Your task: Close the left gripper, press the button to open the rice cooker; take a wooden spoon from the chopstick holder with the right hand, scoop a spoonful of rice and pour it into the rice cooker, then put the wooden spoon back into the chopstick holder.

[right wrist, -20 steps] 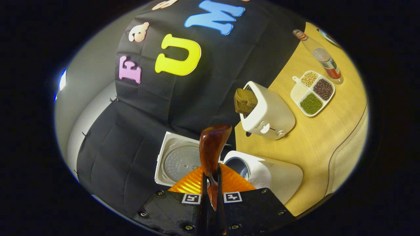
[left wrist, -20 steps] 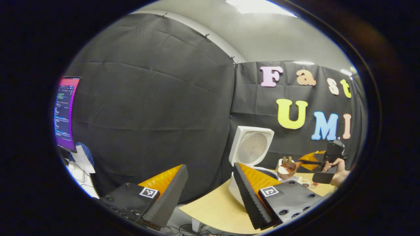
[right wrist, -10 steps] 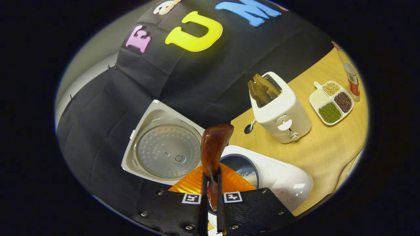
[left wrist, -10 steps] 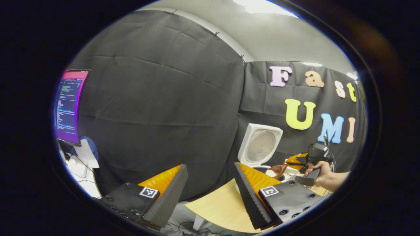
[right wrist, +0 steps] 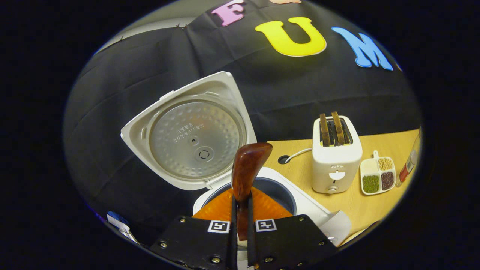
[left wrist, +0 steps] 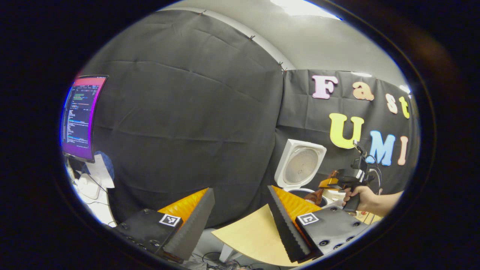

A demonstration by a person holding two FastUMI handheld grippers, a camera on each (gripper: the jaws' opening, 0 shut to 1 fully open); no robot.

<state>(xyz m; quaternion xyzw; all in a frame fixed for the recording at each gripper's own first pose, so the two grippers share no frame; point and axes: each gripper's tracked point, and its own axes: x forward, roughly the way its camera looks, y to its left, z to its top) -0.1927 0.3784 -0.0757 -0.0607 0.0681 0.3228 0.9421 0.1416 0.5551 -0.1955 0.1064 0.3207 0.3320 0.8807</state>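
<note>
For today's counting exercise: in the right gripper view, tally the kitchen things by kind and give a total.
Rice cooker: 1
Toaster: 1
Wooden spoon: 1
Divided dish: 1
Bottle: 1
Total: 5

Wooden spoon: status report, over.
Right gripper shut on wooden spoon, bowel turned over open rice cooker pot. Left gripper open, idle, off the table edge. Lid up; nothing in the way.
</note>
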